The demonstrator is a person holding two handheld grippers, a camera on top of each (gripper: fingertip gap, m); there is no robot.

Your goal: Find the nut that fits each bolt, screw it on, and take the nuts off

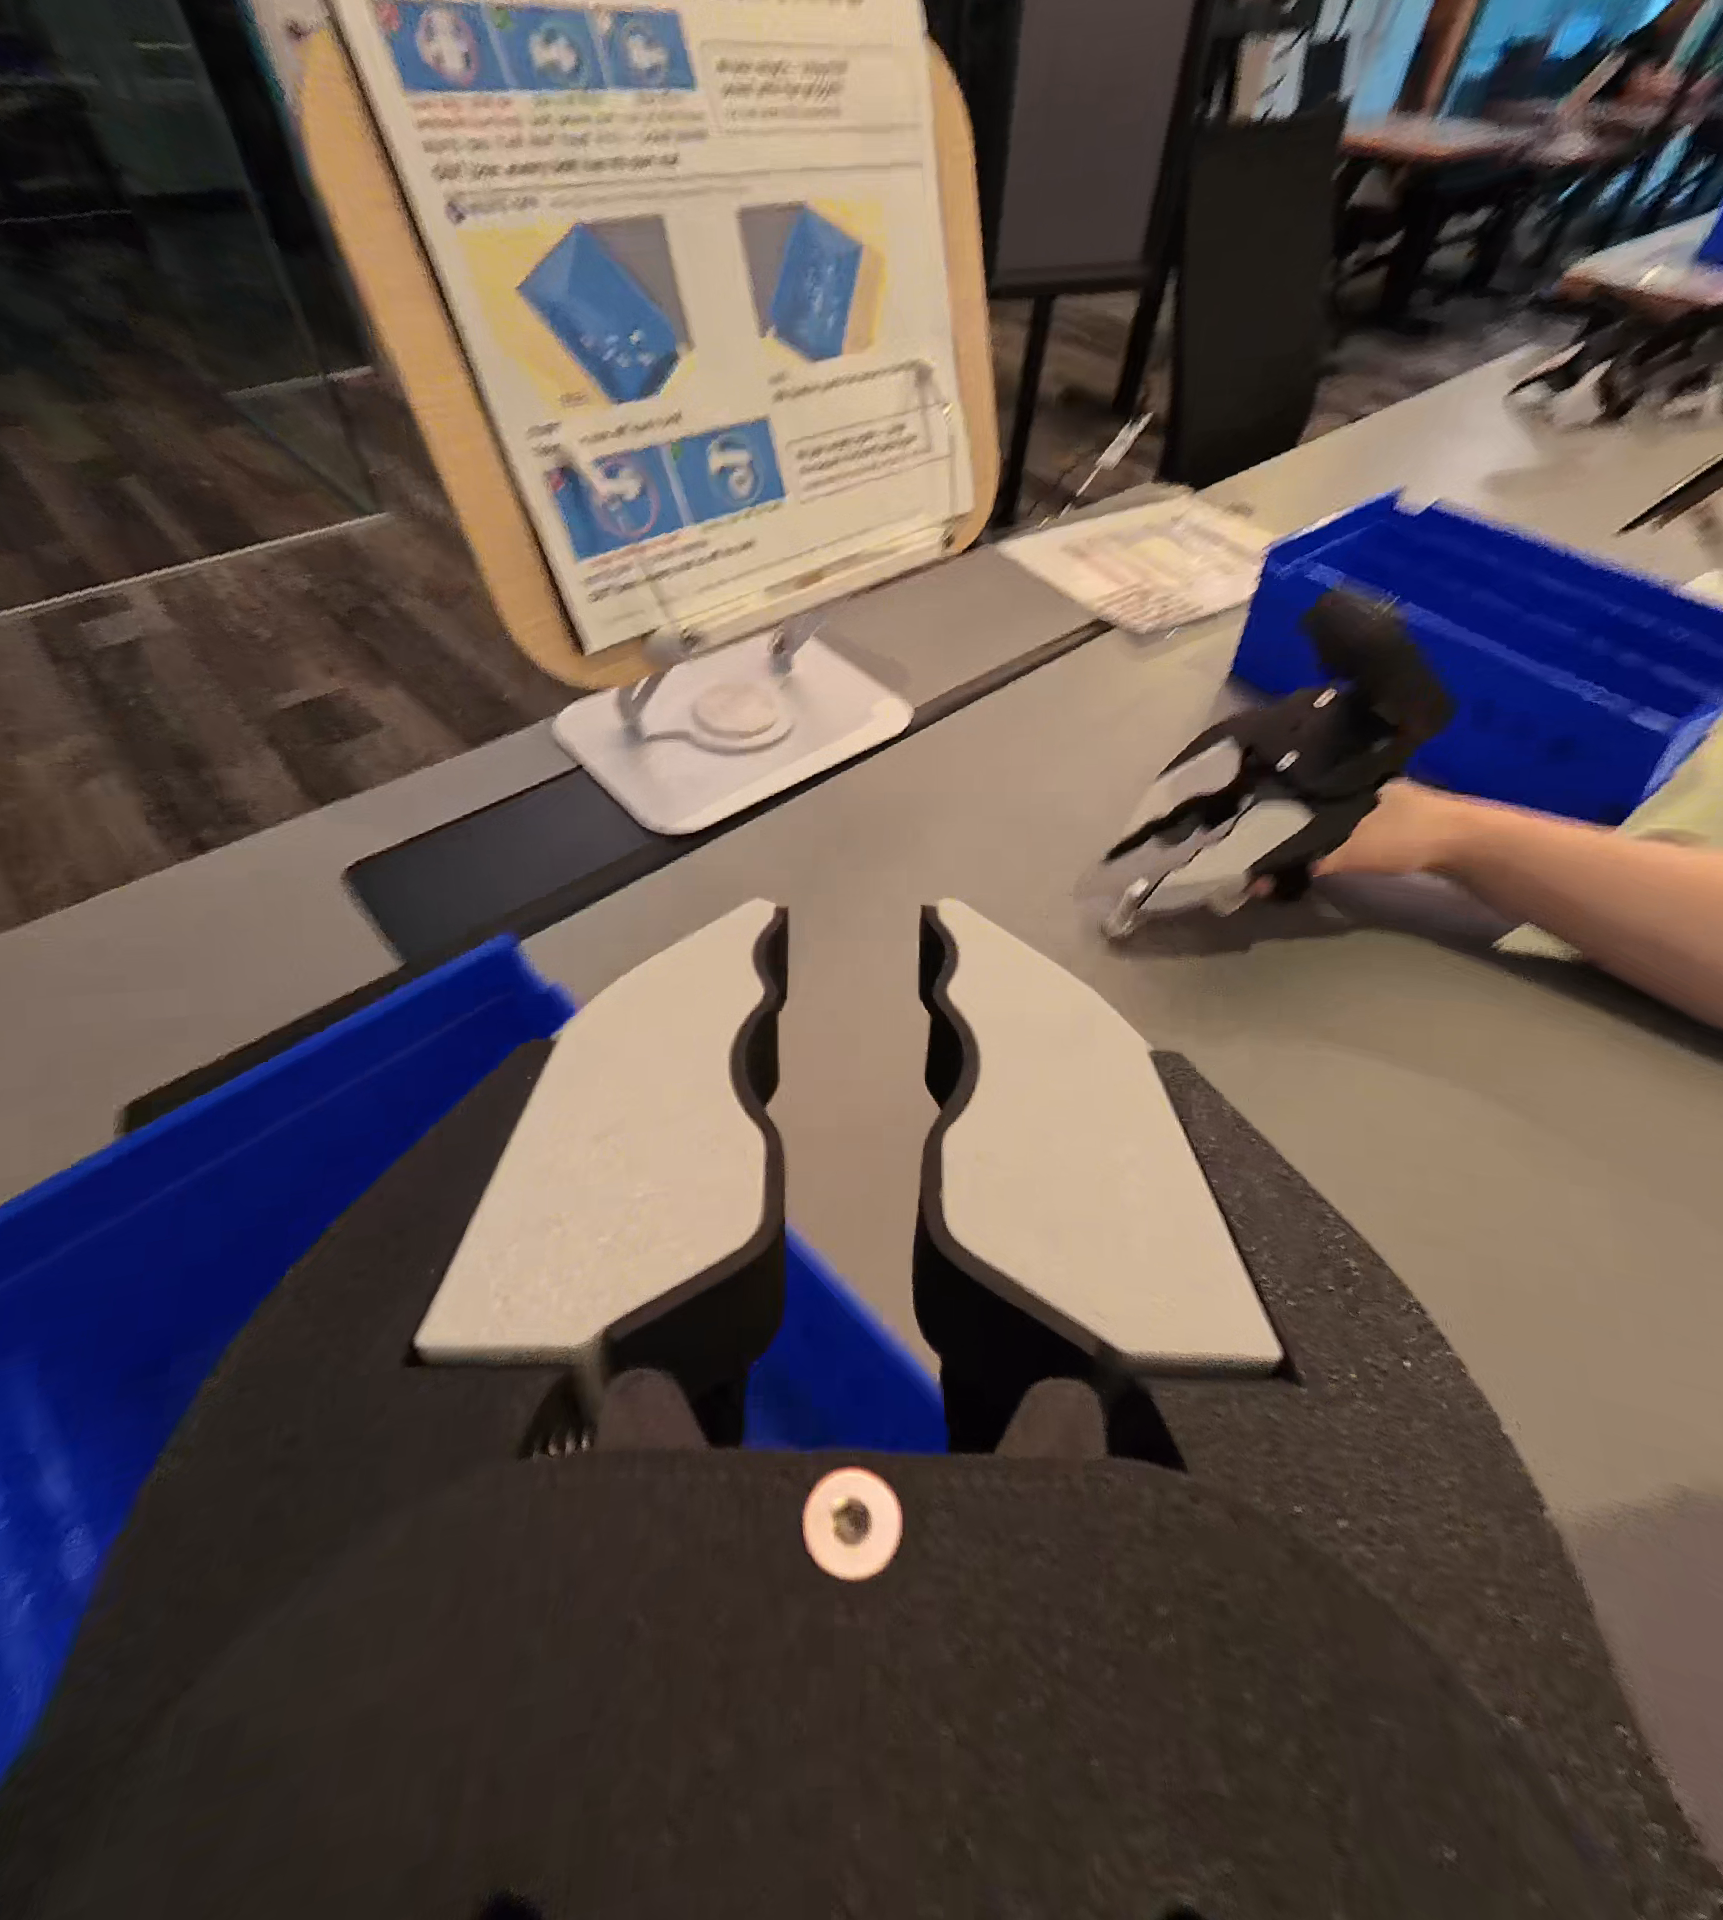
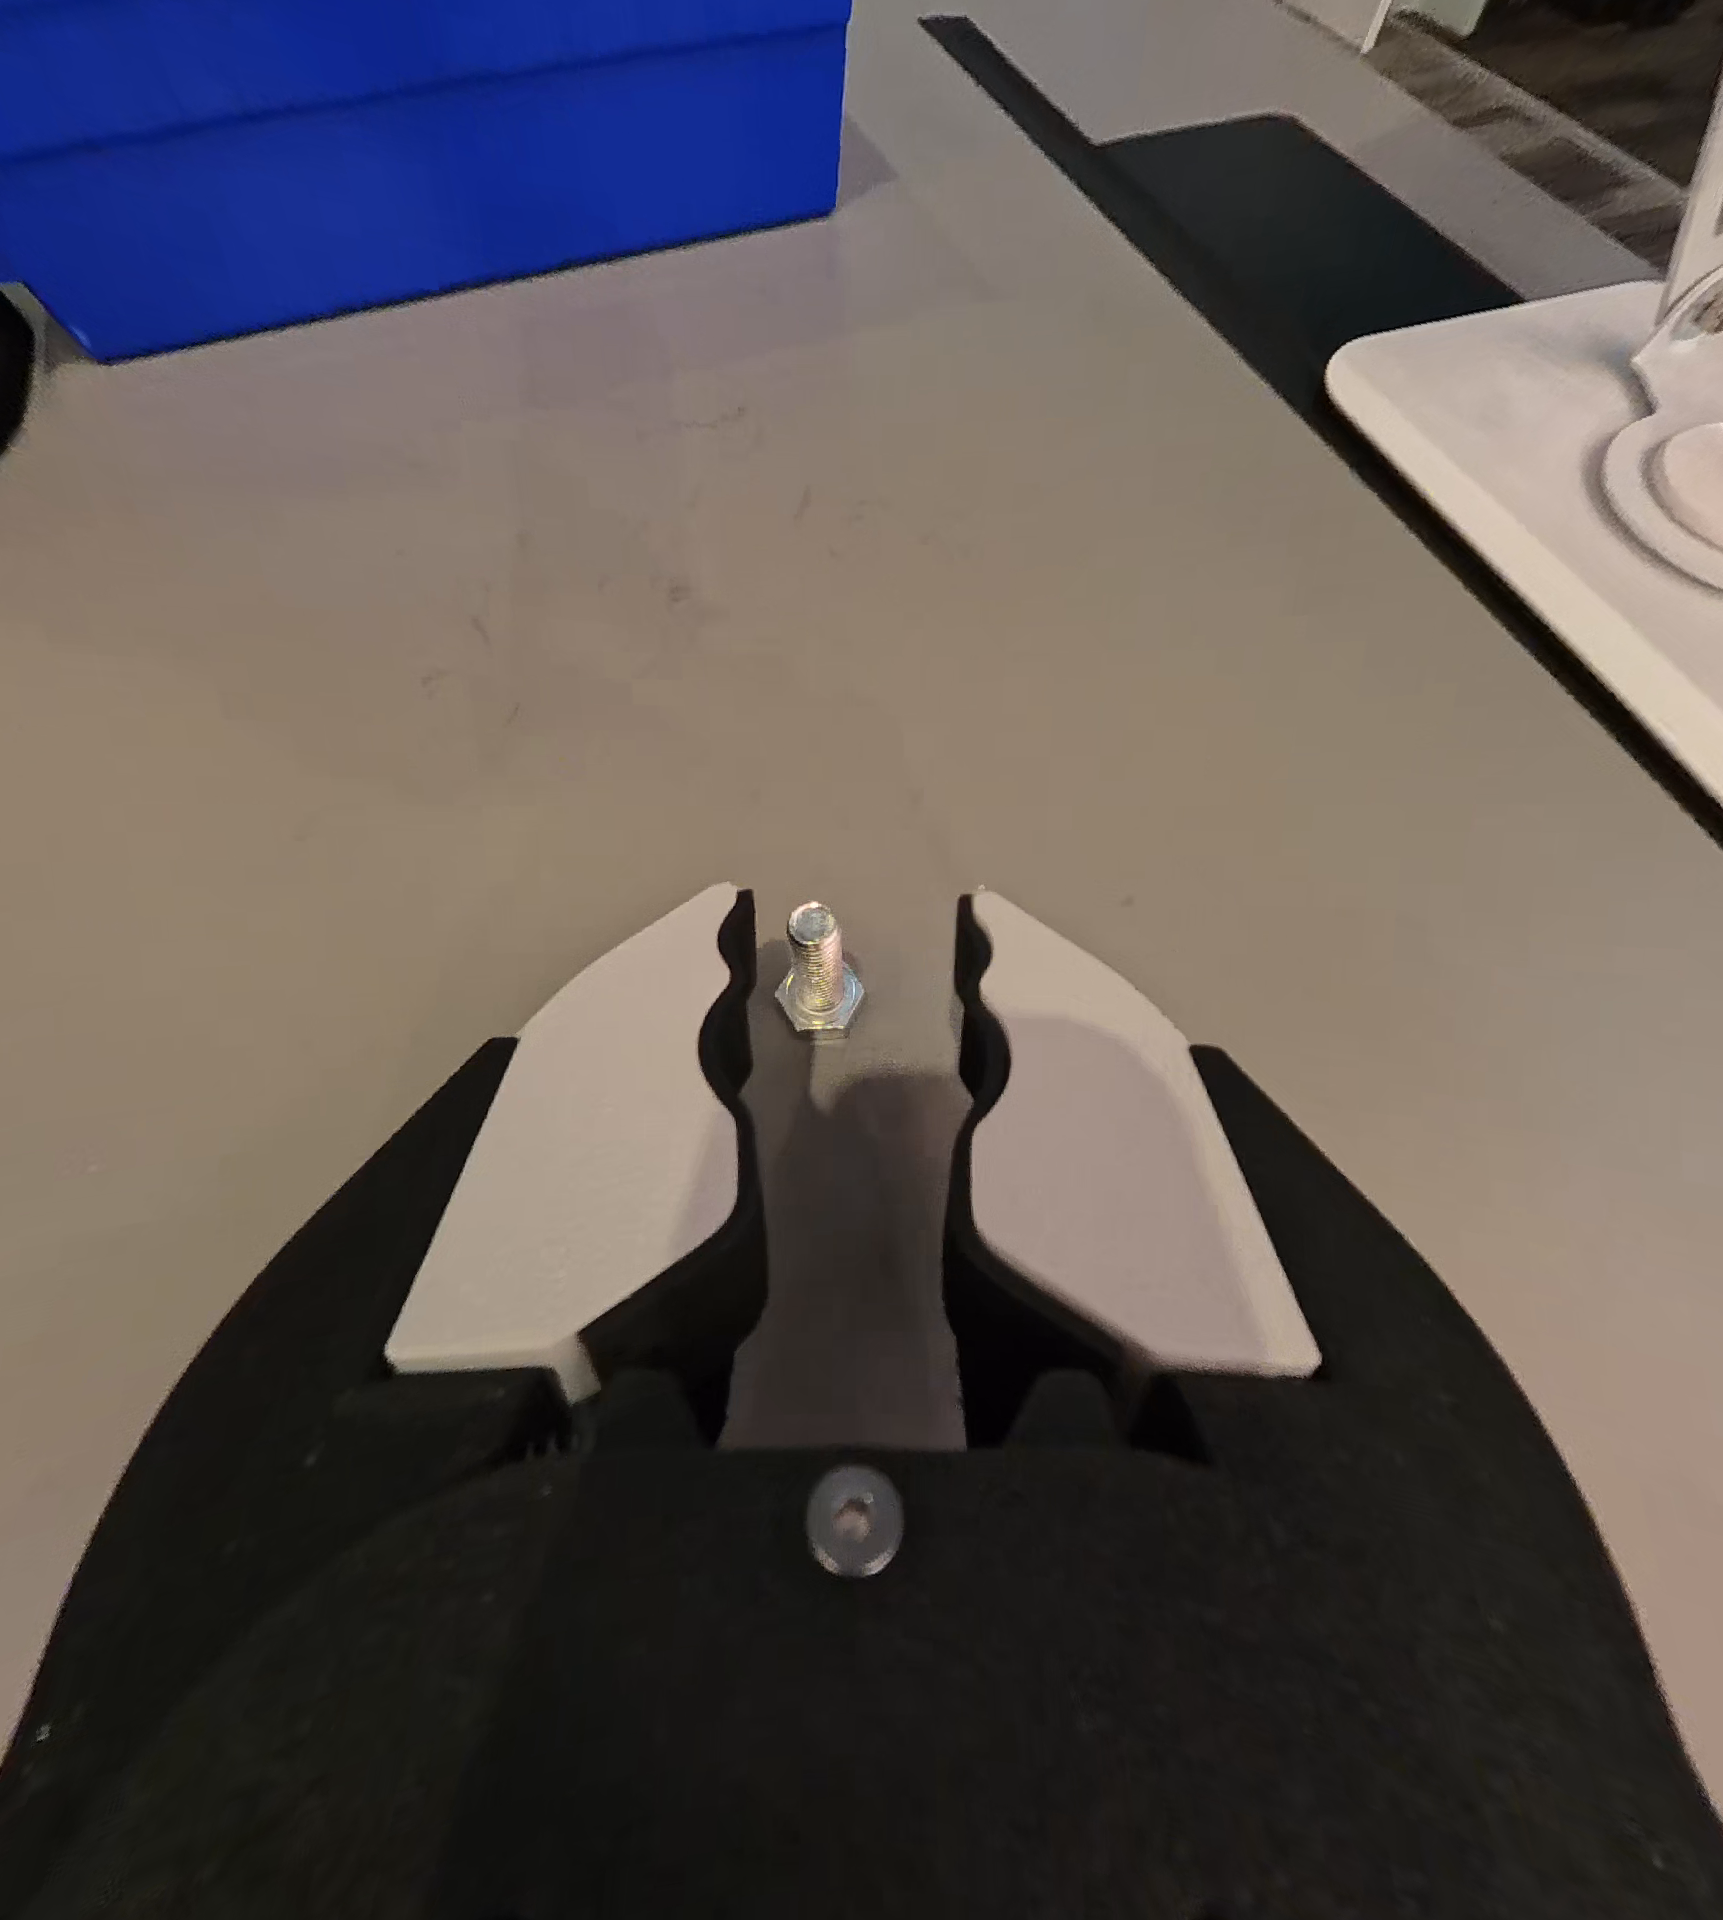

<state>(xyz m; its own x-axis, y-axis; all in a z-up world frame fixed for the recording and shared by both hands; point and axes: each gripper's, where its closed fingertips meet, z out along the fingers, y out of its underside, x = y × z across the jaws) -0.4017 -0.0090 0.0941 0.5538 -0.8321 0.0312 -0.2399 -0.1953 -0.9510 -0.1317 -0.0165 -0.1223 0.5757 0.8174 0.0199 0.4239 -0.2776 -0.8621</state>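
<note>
Bolt [image 2: 813, 981]: silver, threaded, upright on hex head, untouched btwn spread right tool [image 2: 855, 920]; left tool [image 1: 853, 912] spread.

Soft indoor light, left wrist view motion-blurred, right wrist view sharp and dimmer, wide-angle bending at edges

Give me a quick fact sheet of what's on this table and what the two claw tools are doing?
surface: grey table
bolt: silver bolt standing head-down, threads up, between the open fingers, untouched
right gripper: open, low over the table around the bolt
left gripper: open, empty, above a blue bin
second blue bin: far side, behind the right gripper
instruction sheet: upright on a white stand
nuts: none visible
</note>
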